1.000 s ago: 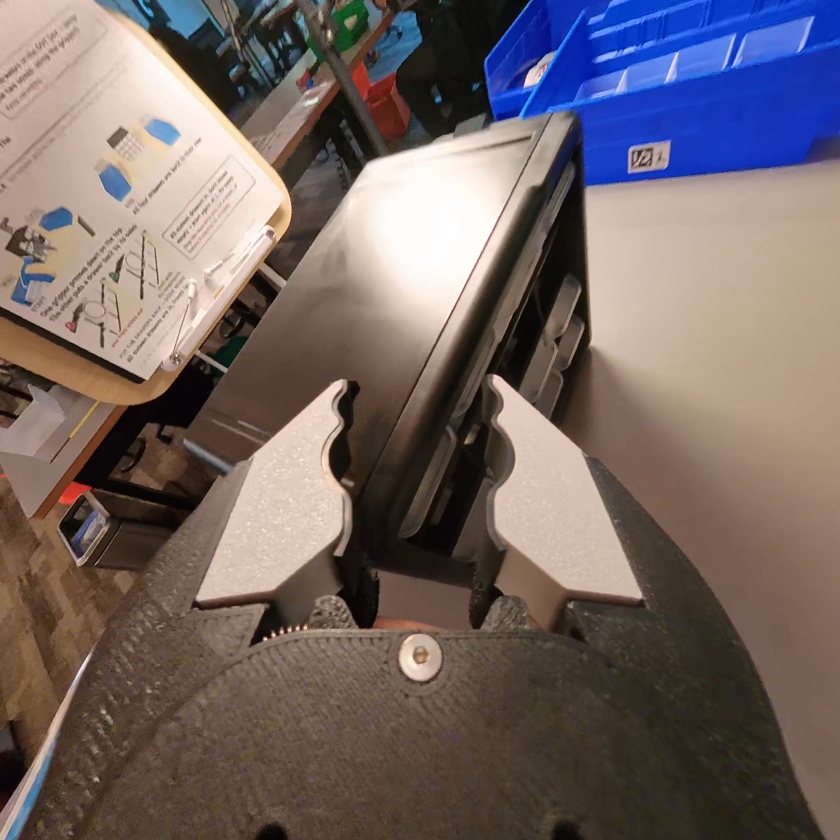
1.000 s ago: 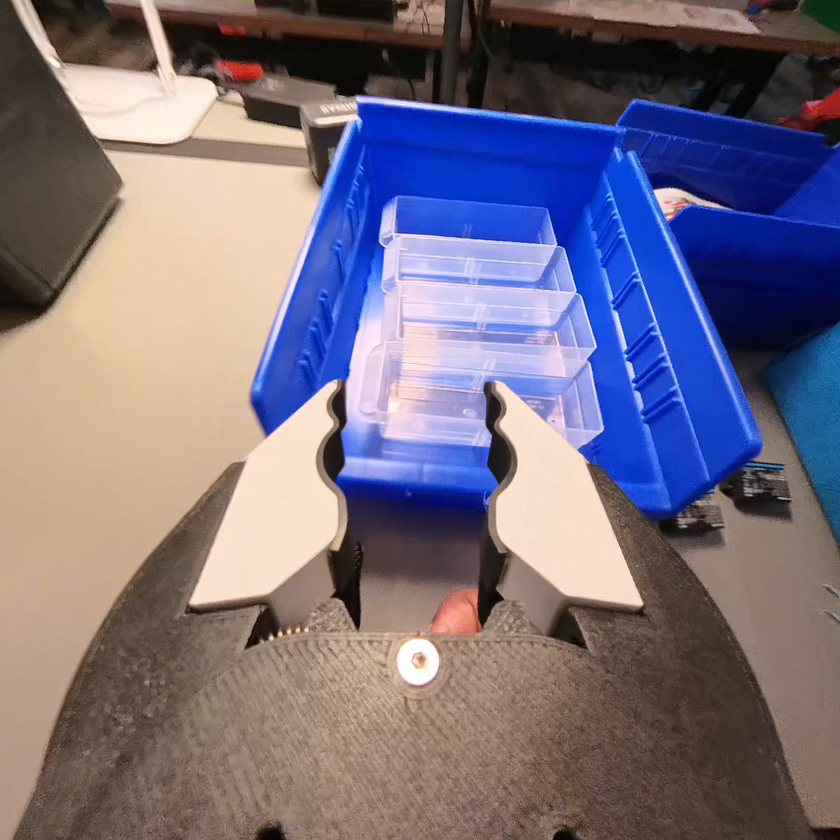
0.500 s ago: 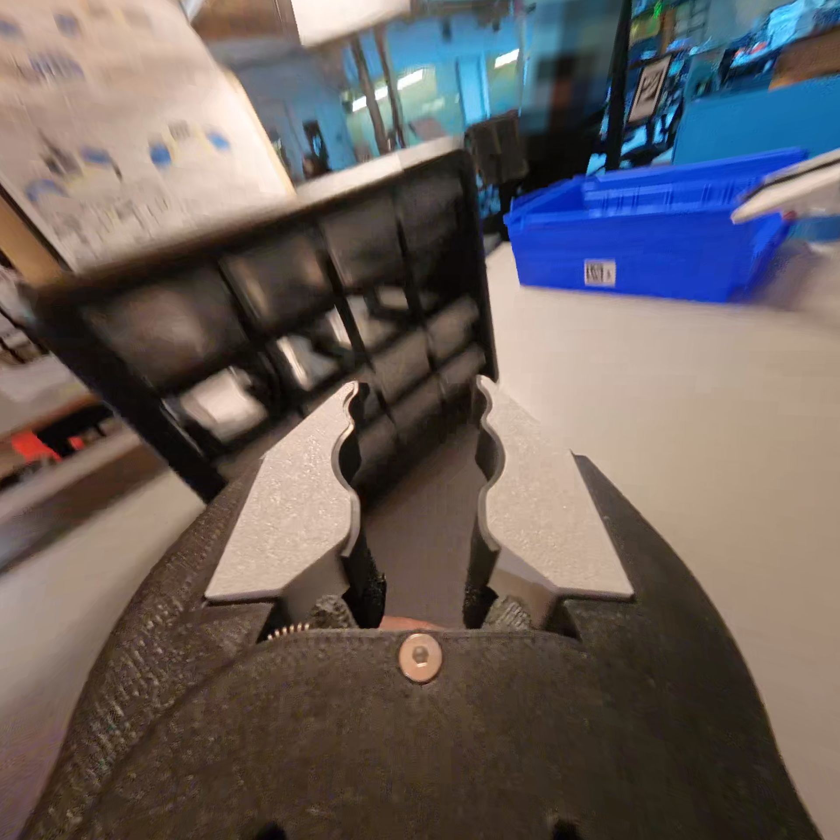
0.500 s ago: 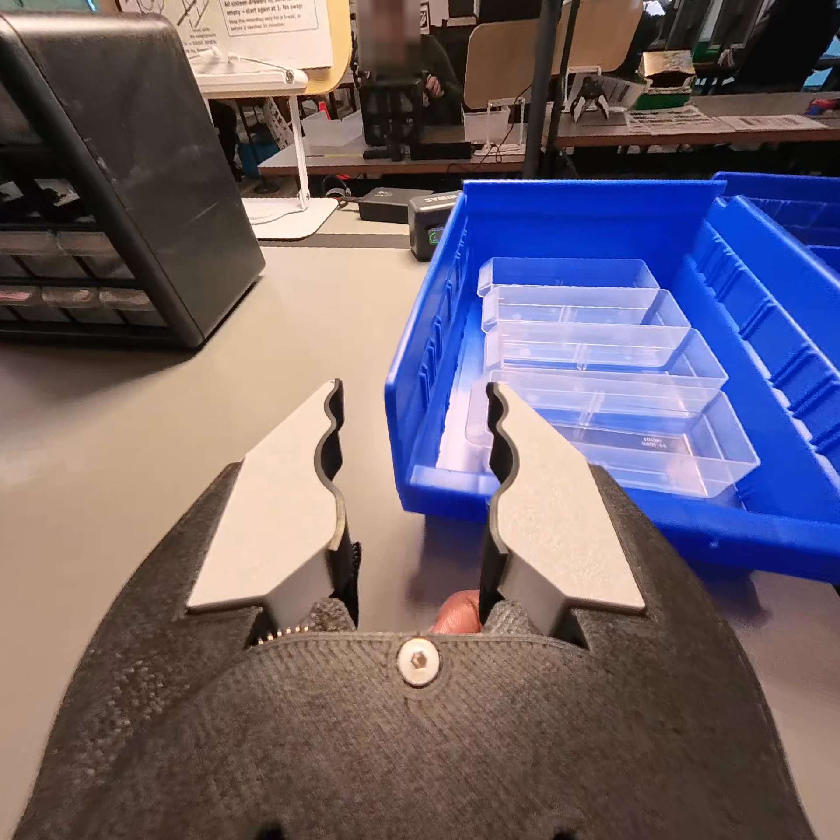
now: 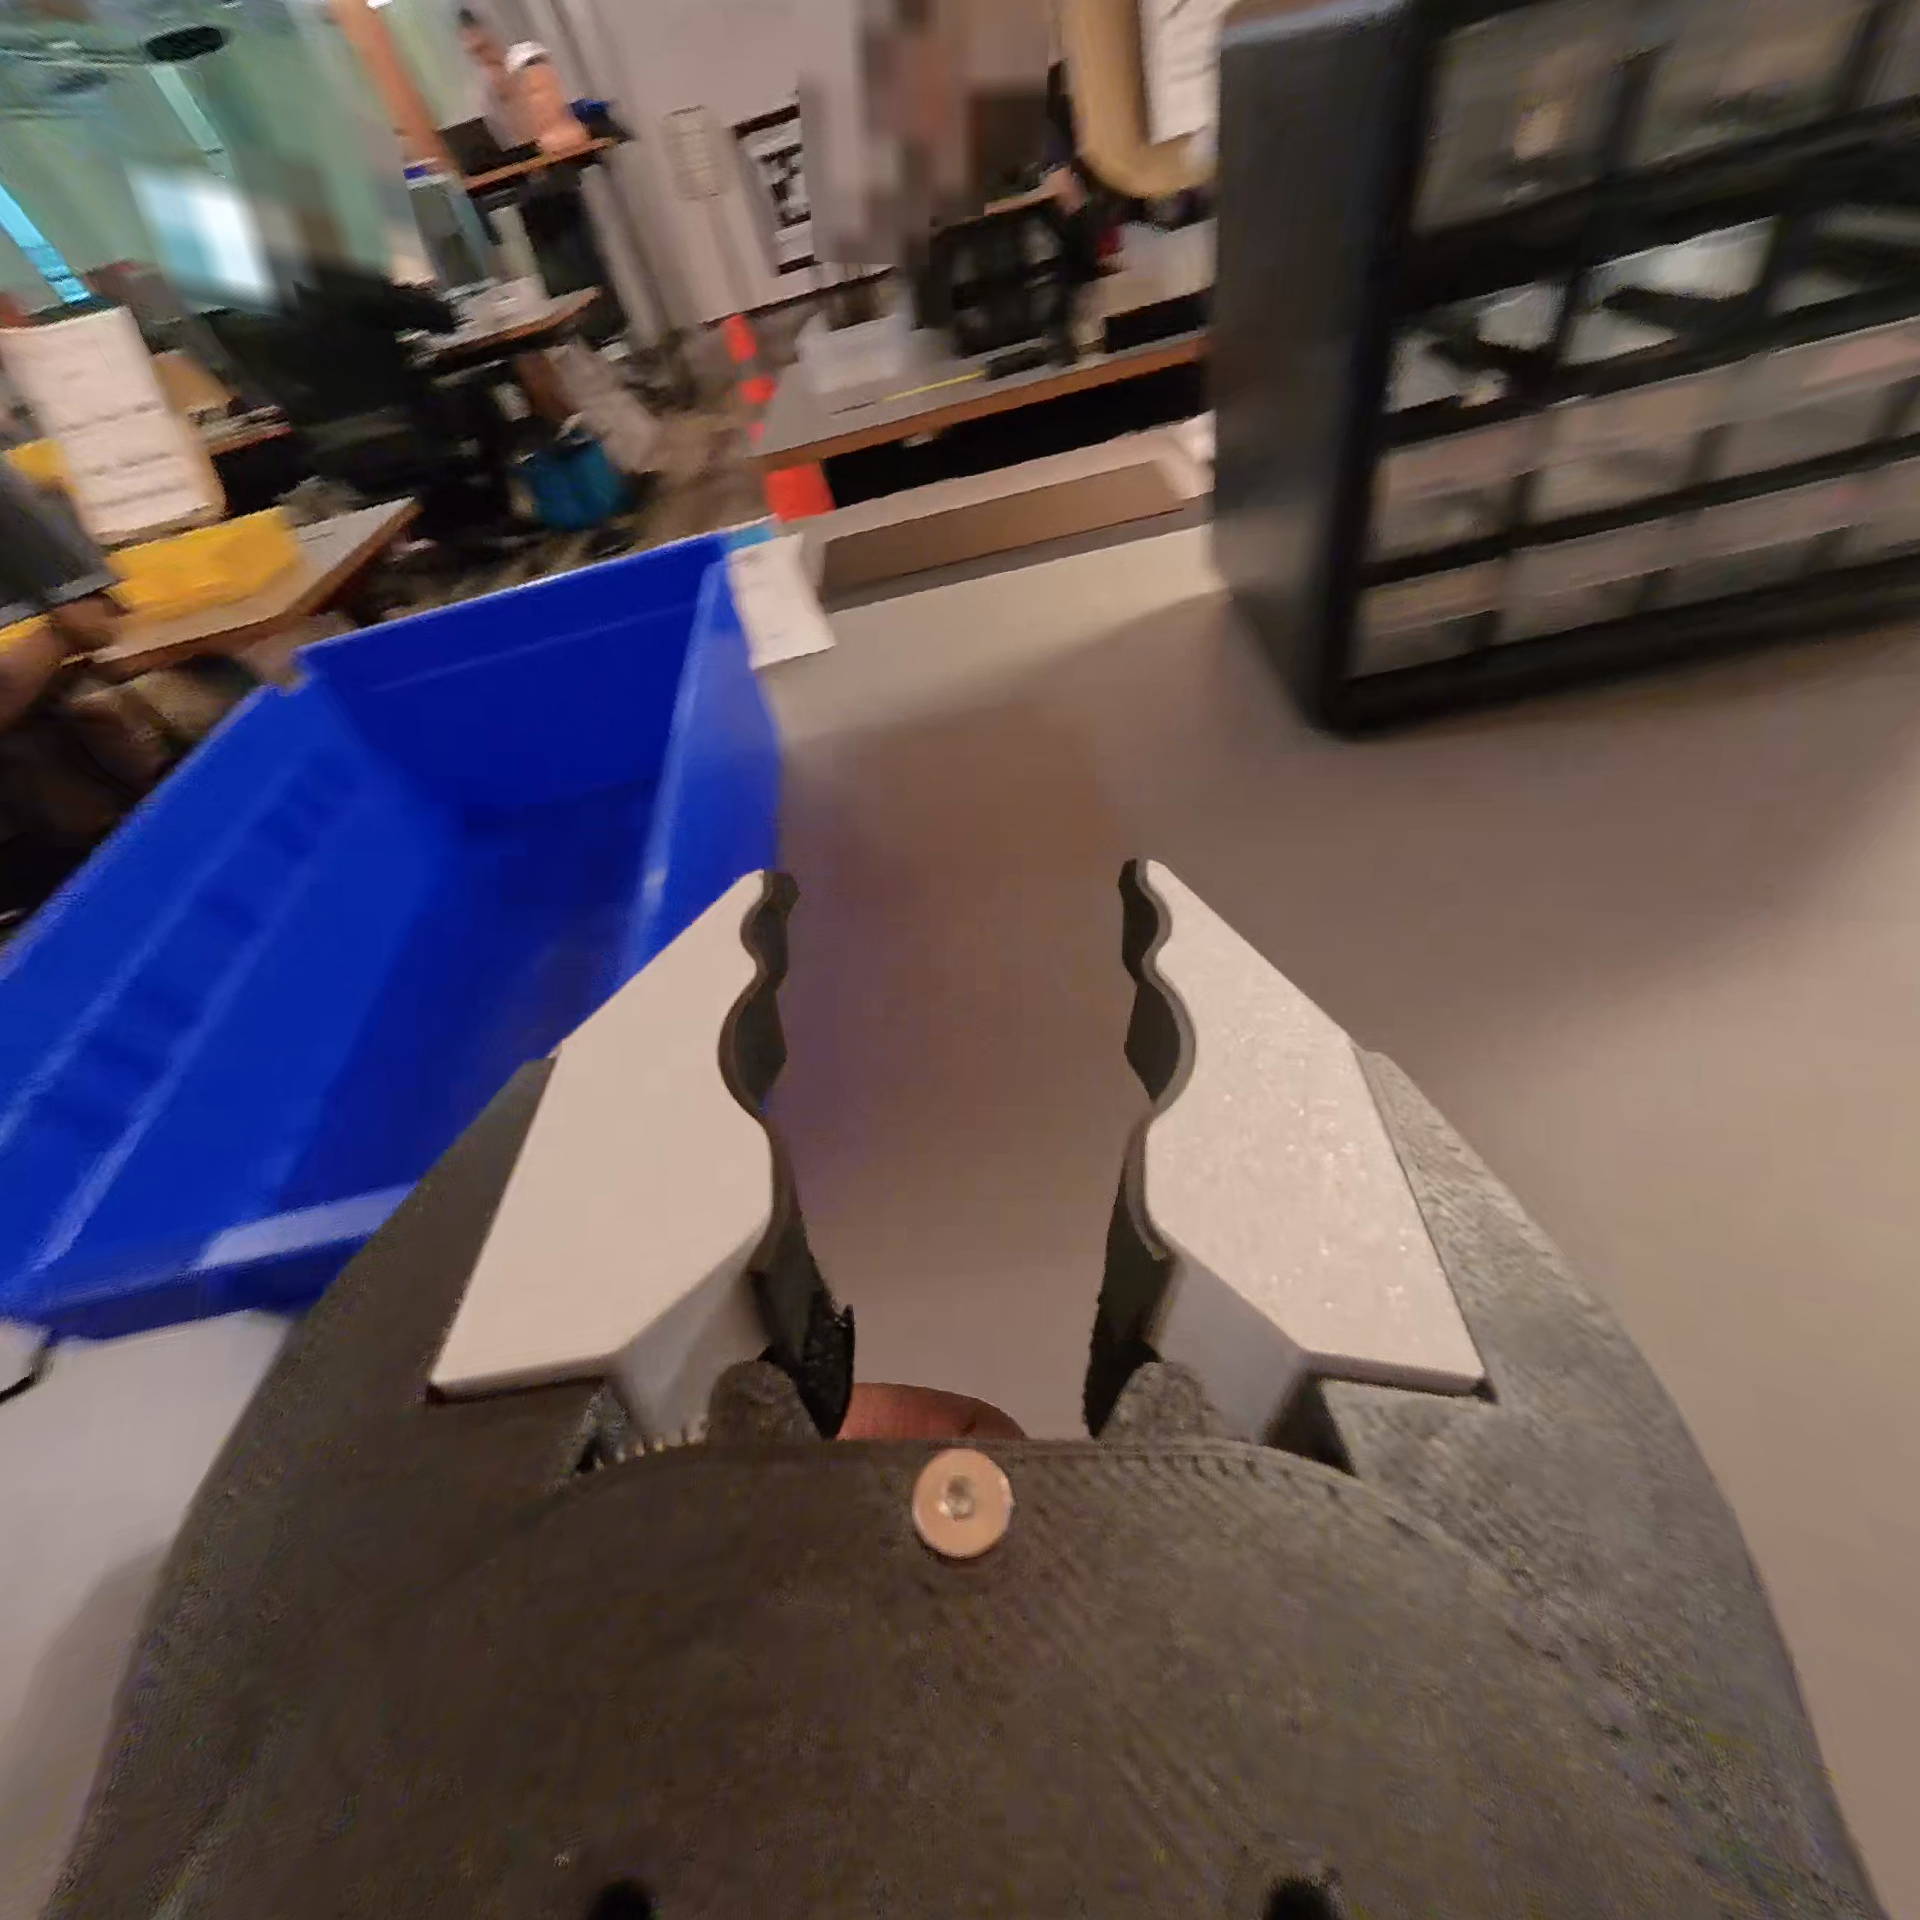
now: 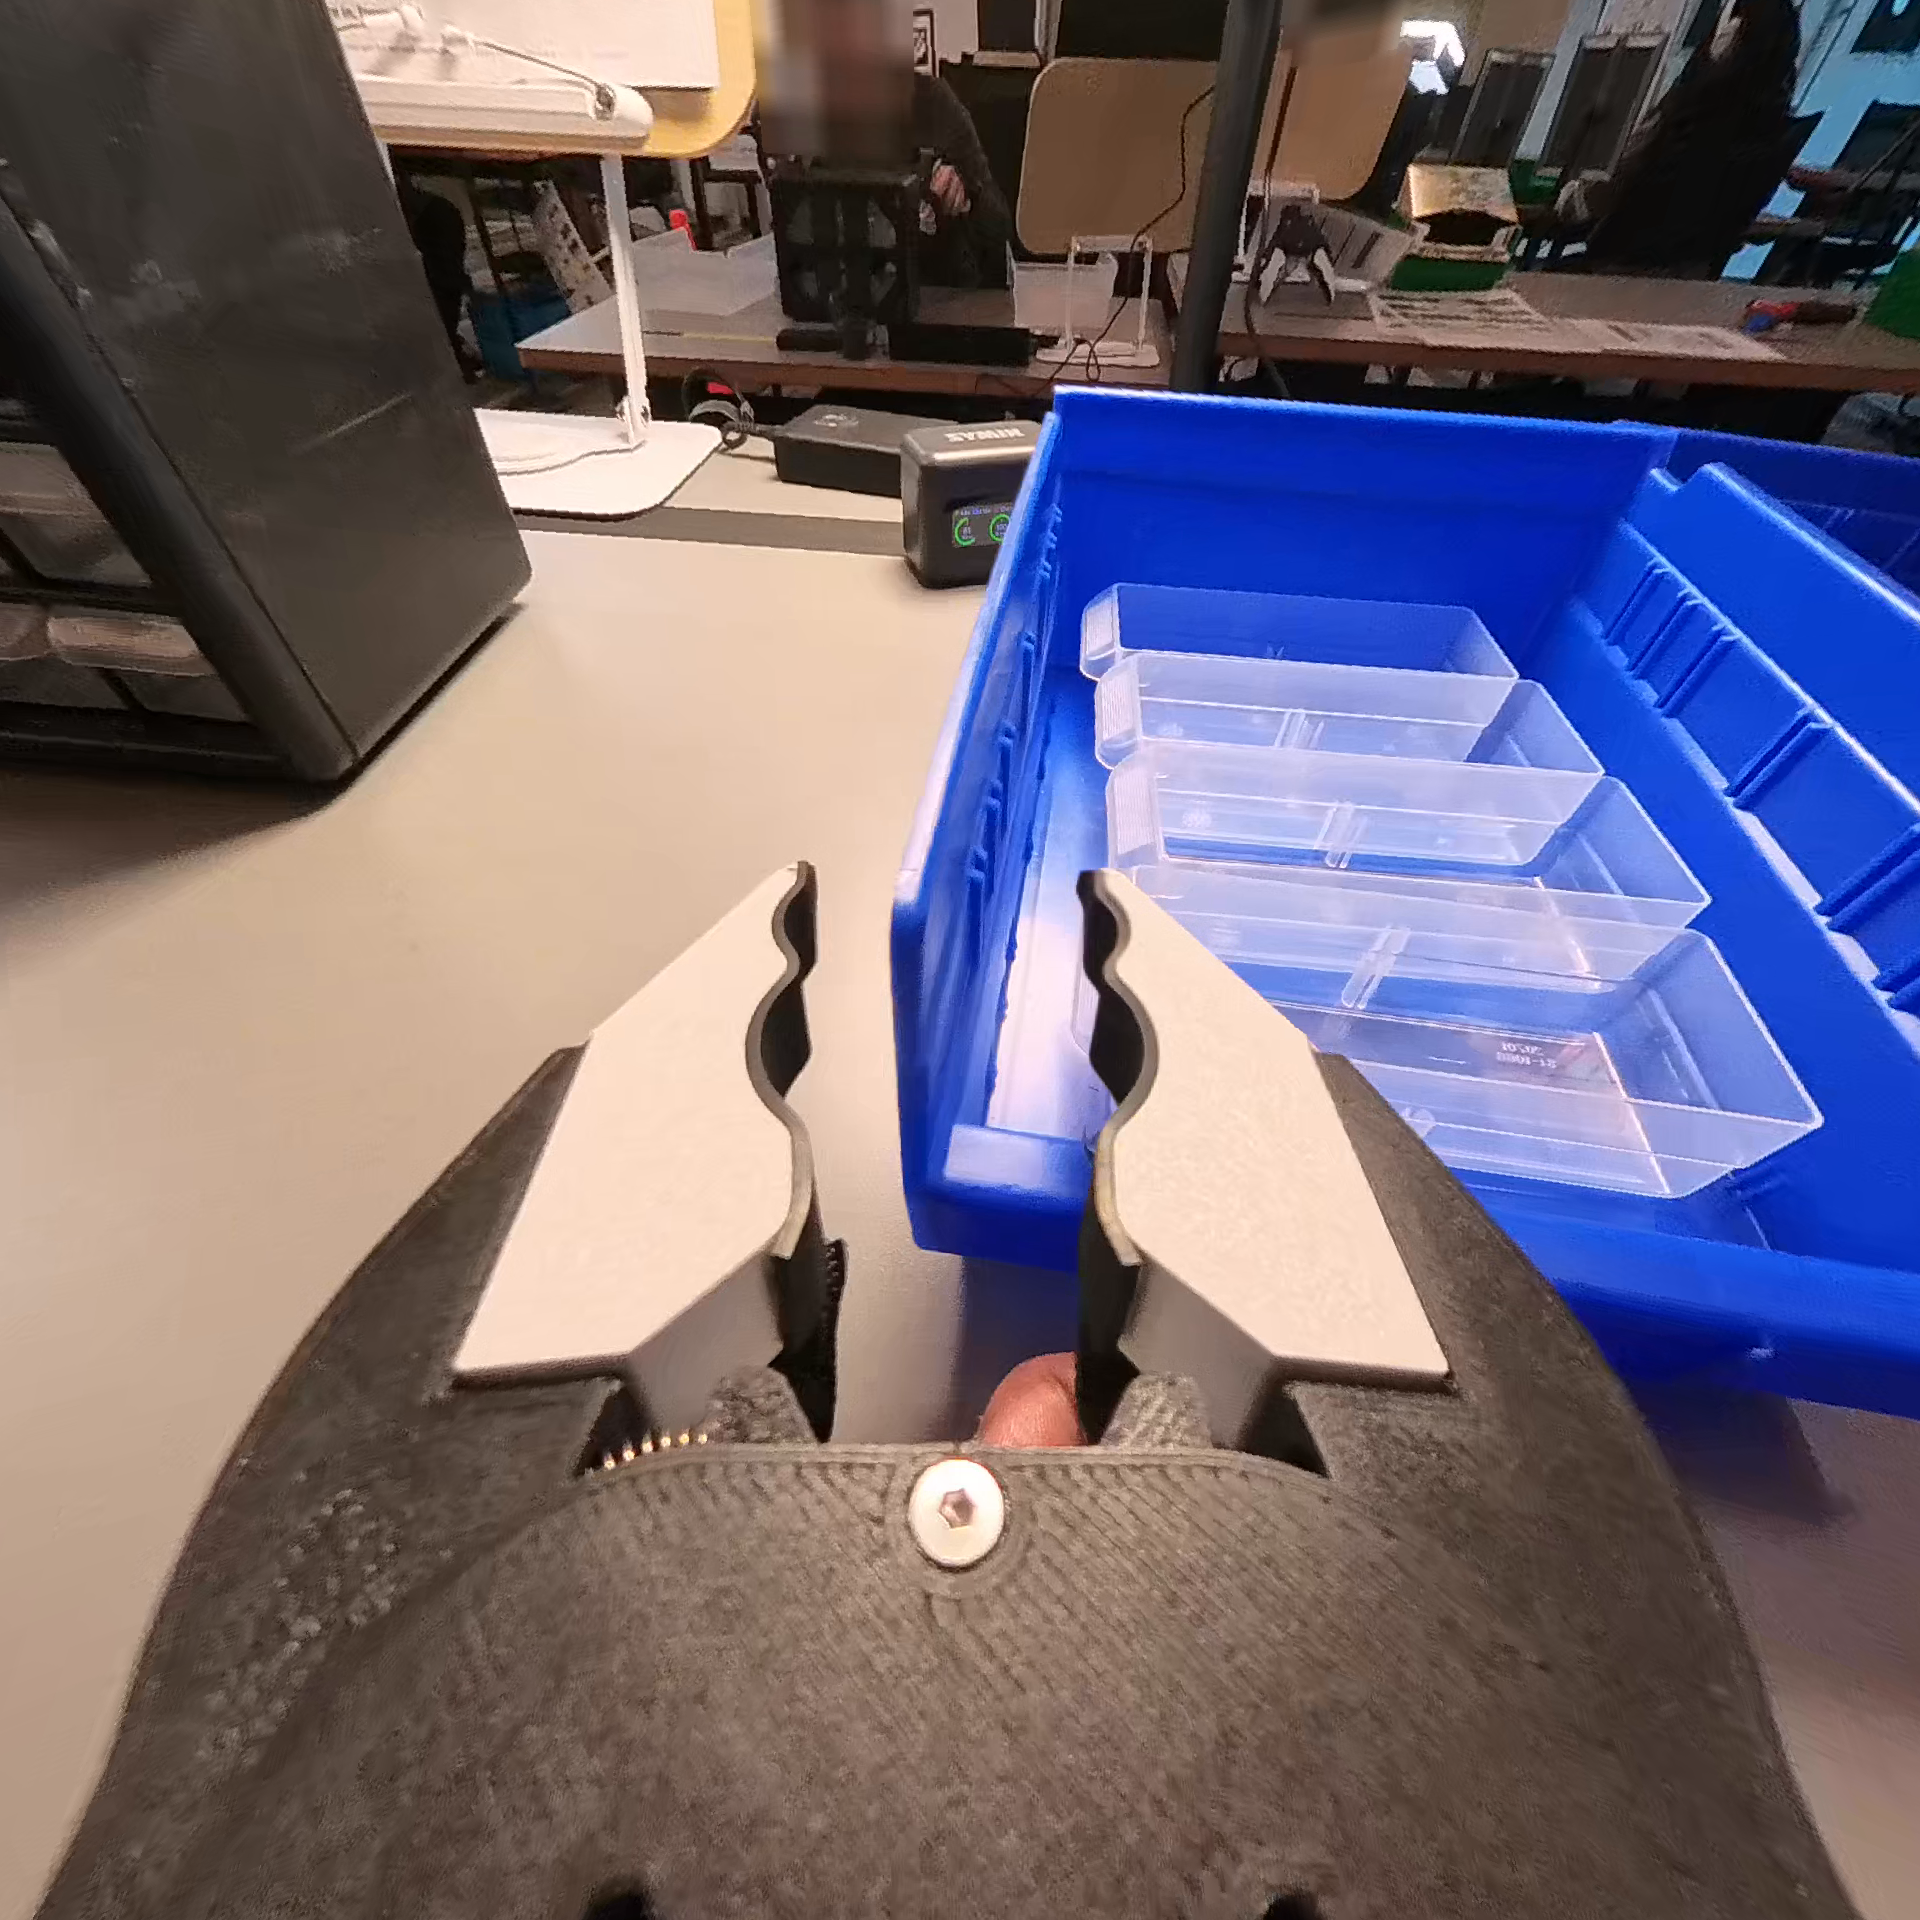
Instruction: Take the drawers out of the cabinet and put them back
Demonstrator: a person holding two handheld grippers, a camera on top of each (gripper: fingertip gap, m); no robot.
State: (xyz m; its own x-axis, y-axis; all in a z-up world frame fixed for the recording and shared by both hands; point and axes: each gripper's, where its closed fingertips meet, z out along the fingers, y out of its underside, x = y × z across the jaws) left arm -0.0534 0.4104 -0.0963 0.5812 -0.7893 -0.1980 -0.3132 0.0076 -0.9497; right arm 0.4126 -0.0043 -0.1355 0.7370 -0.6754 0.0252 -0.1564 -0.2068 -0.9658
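Drawers (image 6: 1351, 831) of clear plastic lie in the blue bin (image 6: 1299, 488) on the bench (image 6: 675, 727), right of the black cabinet (image 6: 239, 416), while left gripper (image 5: 956, 894) and right gripper (image 6: 945, 894) gape, holding nothing.

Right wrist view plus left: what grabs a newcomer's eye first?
The bright blue bin at right of the right wrist view, holding a row of clear plastic drawers. Next, the black cabinet upper right in the left wrist view. Both the left hand-held gripper and right hand-held gripper are open and empty over the grey table.
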